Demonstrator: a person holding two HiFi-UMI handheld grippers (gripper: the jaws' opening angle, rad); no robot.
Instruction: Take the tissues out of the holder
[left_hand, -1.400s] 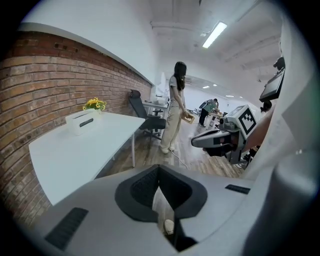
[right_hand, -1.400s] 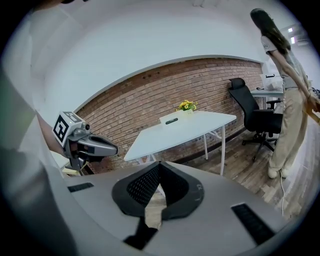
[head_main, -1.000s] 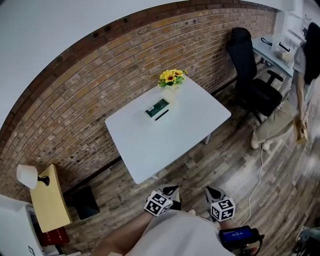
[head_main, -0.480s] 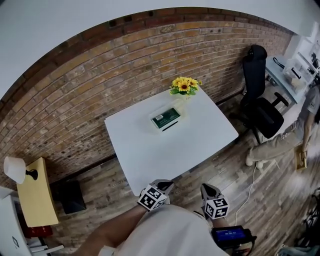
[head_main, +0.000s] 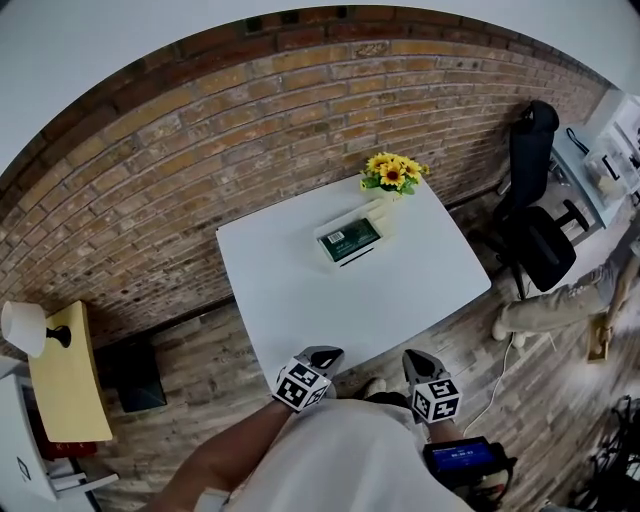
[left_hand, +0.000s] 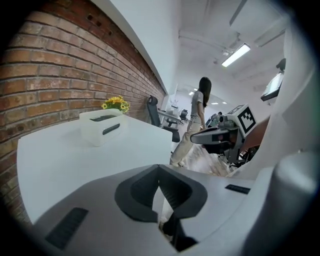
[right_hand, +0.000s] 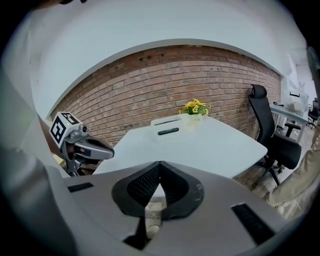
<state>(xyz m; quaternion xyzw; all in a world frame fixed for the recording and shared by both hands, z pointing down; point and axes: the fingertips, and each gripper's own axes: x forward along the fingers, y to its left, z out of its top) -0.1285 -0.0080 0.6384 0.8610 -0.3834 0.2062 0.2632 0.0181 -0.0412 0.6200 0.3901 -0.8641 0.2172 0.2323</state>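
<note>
Left gripper (head_main: 322, 356), right gripper (head_main: 414, 360): low by person's body, short of table edge, both jaws closed together, nothing held. White table (head_main: 300, 300) ahead. Tissue holder (head_main: 350, 241) toward table's far side, well apart from grippers, just beside flowers (head_main: 392, 172). Brick wall (head_main: 180, 170) behind.

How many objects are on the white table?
2. The tissue holder sits near the far edge of the table; the sunflowers stand just beyond it, at the far right corner. Nothing appears hidden.
</note>
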